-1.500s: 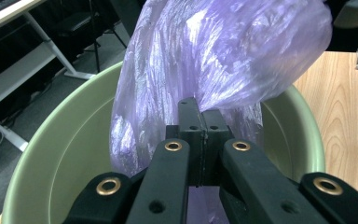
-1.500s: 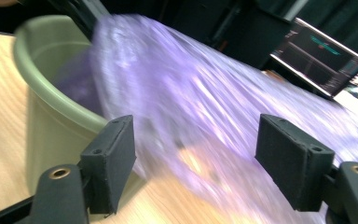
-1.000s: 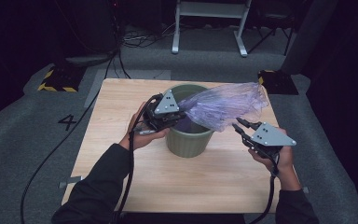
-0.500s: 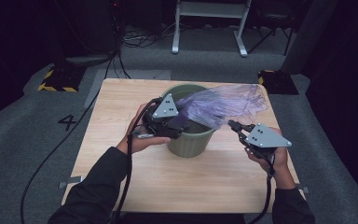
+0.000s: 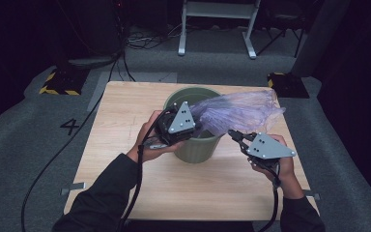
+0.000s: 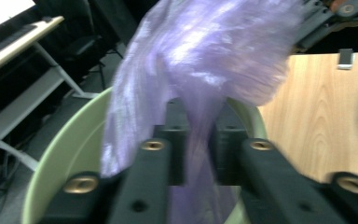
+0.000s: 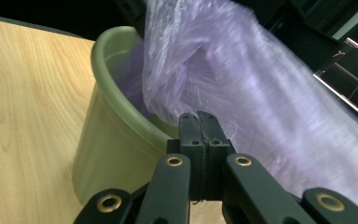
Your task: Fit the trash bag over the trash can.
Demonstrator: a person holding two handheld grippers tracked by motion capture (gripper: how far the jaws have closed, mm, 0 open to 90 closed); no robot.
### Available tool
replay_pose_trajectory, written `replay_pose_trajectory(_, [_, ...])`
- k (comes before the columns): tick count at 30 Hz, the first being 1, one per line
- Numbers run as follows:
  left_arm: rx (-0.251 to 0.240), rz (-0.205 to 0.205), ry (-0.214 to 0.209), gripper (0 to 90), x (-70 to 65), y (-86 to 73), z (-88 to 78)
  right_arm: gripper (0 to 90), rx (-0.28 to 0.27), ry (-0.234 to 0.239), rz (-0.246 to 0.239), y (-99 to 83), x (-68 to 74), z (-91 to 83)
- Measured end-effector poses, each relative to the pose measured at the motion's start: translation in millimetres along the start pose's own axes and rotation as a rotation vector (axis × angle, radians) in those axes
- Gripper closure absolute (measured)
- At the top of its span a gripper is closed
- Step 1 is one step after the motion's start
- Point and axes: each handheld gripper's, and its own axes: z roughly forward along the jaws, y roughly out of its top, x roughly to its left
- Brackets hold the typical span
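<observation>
Nearest the person's side of the wooden table (image 5: 125, 193), two dark sleeves reach in, each hand carrying a set of tongs.

Item: right gripper (image 5: 233, 136). Held over the table just right of the bin, jaws aimed at the bag. In the right gripper view its jaws stand pressed flat together, clenched; their tips (image 7: 198, 122) sit against the lower edge of the film, though whether a fold is pinched between them cannot be told.

Item: left gripper (image 5: 198, 126). Held over the near left rim of the bin, grey three-cornered plate uppermost, cable trailing back along the forearm. Its jaws have just been closing; in the left gripper view (image 6: 196, 140) a twisted strand of the bag runs down between them and they grasp it.

Item: purple plastic bag (image 5: 236, 112). Thin, translucent, crumpled. It is spread between the two tongs, one end dipping into the bin's mouth at the left gripper, the rest billowing out to the right over the rim and above the right gripper.

Item: green bin (image 5: 198, 147). Round, upright, mid-table, mouth open.

Beyond the table: grey carpet, a black cable (image 5: 58, 159), a white frame's legs (image 5: 217, 29).
</observation>
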Motion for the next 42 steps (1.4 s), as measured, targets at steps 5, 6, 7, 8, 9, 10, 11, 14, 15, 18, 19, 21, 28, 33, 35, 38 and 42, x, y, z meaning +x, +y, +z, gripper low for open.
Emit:
replay_pose_trajectory(5, [0.006, -0.013, 0.003, 88.6, 3.2, -7.5, -5.1, 89.9, -0.009, 0.023, 0.020, -0.9, 2.5, -2.3])
replay_pose_trajectory(6, [0.005, -0.025, -0.002, 84.2, 3.4, -9.2, -6.3, 89.9, -0.007, 0.029, 0.024, -1.0, 3.2, -2.6])
replay_pose_trajectory(7, [0.001, -0.035, 0.000, 77.4, 3.8, -10.8, -8.2, 89.9, -0.006, 0.032, 0.023, -0.9, 3.7, -2.8])
replay_pose_trajectory(8, [-0.009, -0.047, -0.003, 67.2, 3.6, -11.6, -9.5, 89.9, -0.005, 0.035, 0.018, -0.5, 4.3, -3.1])
replay_pose_trajectory(9, [-0.025, -0.058, -0.009, 58.5, 3.7, -12.1, -11.8, 89.9, -0.005, 0.039, 0.021, -0.1, 4.9, -3.4])
replay_pose_trajectory(10, [-0.043, -0.071, -0.023, 49.1, 3.2, -12.2, -14.5, 90.0, -0.009, 0.040, 0.021, 0.7, 5.5, -4.0])
replay_pose_trajectory(11, [-0.068, -0.079, -0.036, 39.9, 2.0, -12.1, -17.3, 90.0, -0.016, 0.043, 0.021, 1.6, 5.9, -4.6])
replay_pose_trajectory(14, [-0.111, -0.080, -0.064, 22.8, -2.7, -9.7, -23.0, 90.0, -0.025, 0.059, 0.024, 4.9, 7.7, -6.6])
replay_pose_trajectory(15, [-0.116, -0.083, -0.076, 19.3, -4.8, -8.7, -23.7, 89.9, -0.024, 0.061, 0.024, 6.0, 8.5, -6.9])
replay_pose_trajectory(18, [-0.133, -0.090, -0.099, 16.0, -12.0, -6.3, -25.7, 90.0, -0.021, 0.062, 0.015, 9.1, 11.3, -7.4])
replay_pose_trajectory(19, [-0.144, -0.100, -0.104, 15.5, -13.7, -6.0, -26.3, 90.0, -0.021, 0.063, 0.015, 10.1, 12.5, -7.3])
replay_pose_trajectory(21, [-0.150, -0.103, -0.095, 15.4, -17.0, -4.1, -26.7, 90.0, -0.026, 0.072, 0.013, 11.2, 14.1, -7.0])
replay_pose_trajectory(28, [-0.164, -0.128, -0.047, 15.5, -21.8, 1.2, -25.2, 89.9, -0.016, 0.080, -0.009, 14.0, 21.2, -2.2])
replay_pose_trajectory(33, [-0.154, -0.171, -0.003, 15.5, -16.4, -8.2, -33.7, 90.0, -0.008, 0.064, -0.001, 13.8, 21.7, -1.6])
replay_pose_trajectory(35, [-0.168, -0.180, 0.010, 15.5, -14.9, -11.7, -39.4, 90.0, -0.010, 0.061, 0.006, 13.7, 20.6, -1.9])
replay_pose_trajectory(38, [-0.187, -0.192, -0.002, 15.5, -15.6, -10.6, -44.3, 89.9, -0.014, 0.070, 0.009, 15.2, 21.3, -1.4])
replay_pose_trajectory(42, [-0.193, -0.156, -0.014, 15.4, -26.5, -1.2, -40.5, 89.9, -0.017, 0.084, -0.009, 20.6, 27.7, 2.4])
